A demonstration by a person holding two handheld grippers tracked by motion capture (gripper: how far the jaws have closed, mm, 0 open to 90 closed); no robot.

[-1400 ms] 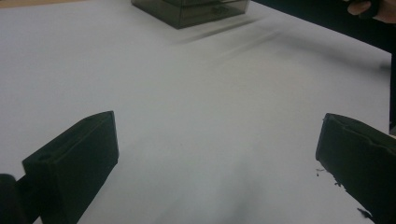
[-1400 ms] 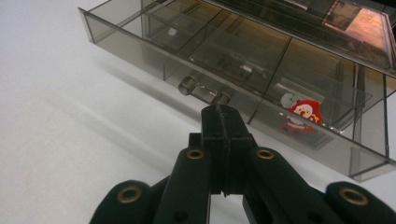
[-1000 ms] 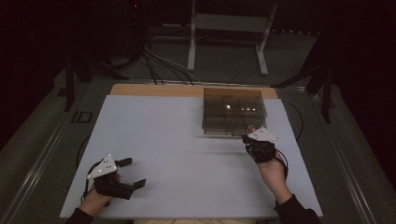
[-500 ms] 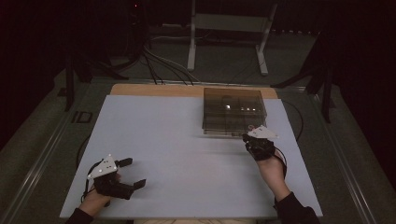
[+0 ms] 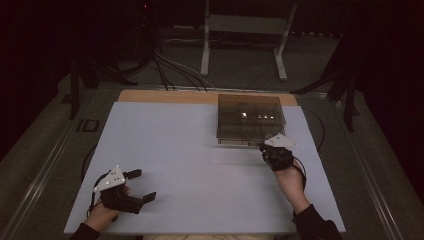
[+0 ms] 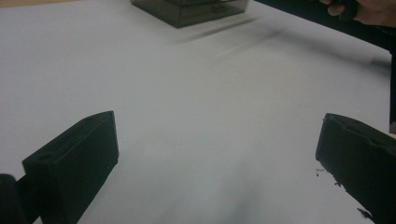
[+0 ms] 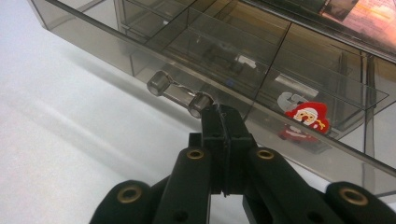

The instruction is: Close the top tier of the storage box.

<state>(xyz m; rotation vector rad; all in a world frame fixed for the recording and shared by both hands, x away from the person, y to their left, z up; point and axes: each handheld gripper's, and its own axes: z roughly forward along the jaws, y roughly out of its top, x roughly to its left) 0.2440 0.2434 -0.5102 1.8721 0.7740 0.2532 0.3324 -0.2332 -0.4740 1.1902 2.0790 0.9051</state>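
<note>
A smoky clear plastic drawer box (image 5: 250,120) stands on the white table (image 5: 190,150) at the back right. My right gripper (image 5: 265,147) sits at its front face. In the right gripper view the jaws are pressed together, and my right gripper (image 7: 223,112) ends just right of the drawer's clear bar handle (image 7: 180,93), touching the drawer front with nothing between the jaws. A small Santa figure (image 7: 306,115) lies inside a drawer compartment. My left gripper (image 5: 142,185) rests low at the front left, open and empty. In its own view my left gripper (image 6: 217,123) has bare table between its jaws.
The drawer box (image 6: 187,11) is far off across the table in the left gripper view, with the person's right hand (image 6: 364,9) beside it. A wooden strip (image 5: 165,96) edges the table's far side. Cables and a stand's legs (image 5: 240,45) lie on the floor beyond.
</note>
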